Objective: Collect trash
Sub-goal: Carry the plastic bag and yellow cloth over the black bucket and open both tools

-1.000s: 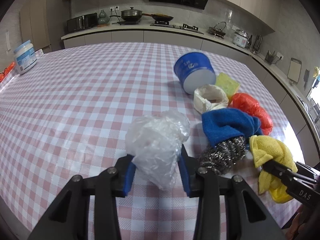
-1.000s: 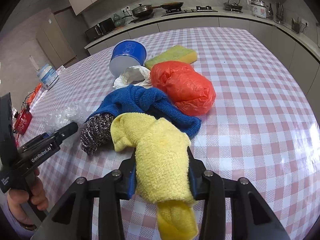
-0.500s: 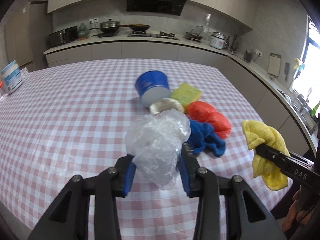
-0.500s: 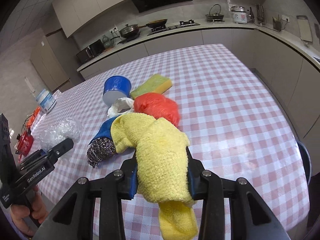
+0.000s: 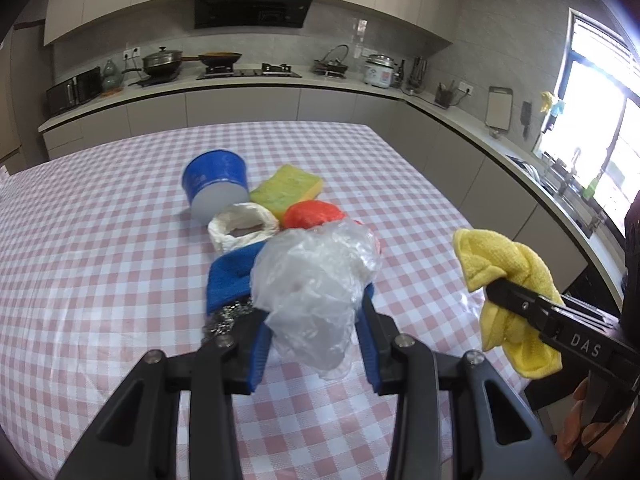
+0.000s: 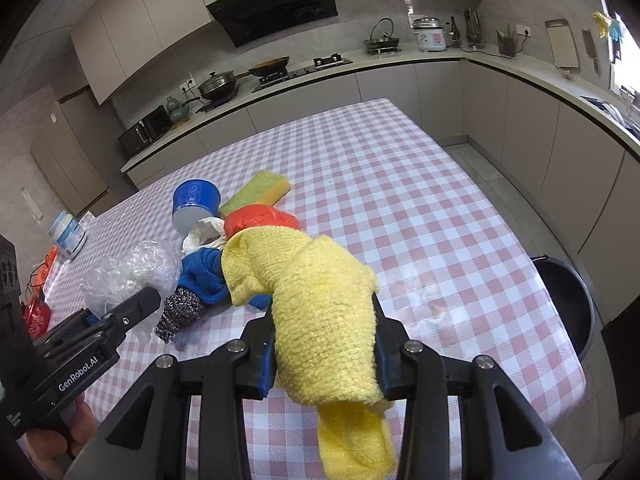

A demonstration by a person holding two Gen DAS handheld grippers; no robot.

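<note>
In the left wrist view, the left gripper (image 5: 314,344) fills the lower middle of the frame, its blue-padded jaws closed on a crumpled clear plastic bag (image 5: 316,284) that bulges up between them, lifted above the desk (image 5: 100,260) with its pink-and-white checked cloth. At the right edge of the same frame the right gripper (image 5: 516,304) pinches a yellow cloth (image 5: 508,276), which hangs off past the desk's right edge.

In the right wrist view, the right gripper (image 6: 324,344) sits at the lower centre, its jaws clamped on the yellow cloth (image 6: 320,300); the cloth's loose end droops below the fingers toward the bottom of the frame. At the lower left, the left gripper (image 6: 132,312) appears side on with the clear plastic bag (image 6: 128,272) in its grip.

The rest of the pile lies on the desk near mid-frame. A blue tub (image 5: 216,184) lies on its side with its pale base toward the camera. Just right of it is a yellow-green sponge (image 5: 288,188), and in front of that a red plastic bag (image 5: 312,214). A white crumpled bag (image 5: 242,230) rests just in front of the tub. A blue cloth (image 5: 230,280) lies below it, with a steel wool scourer (image 6: 180,310) touching its near end.

A black bin (image 6: 564,304) stands on the floor beside the desk at the right edge of the right wrist view. A white jar (image 6: 68,234) stands at the far left of the desk.
</note>
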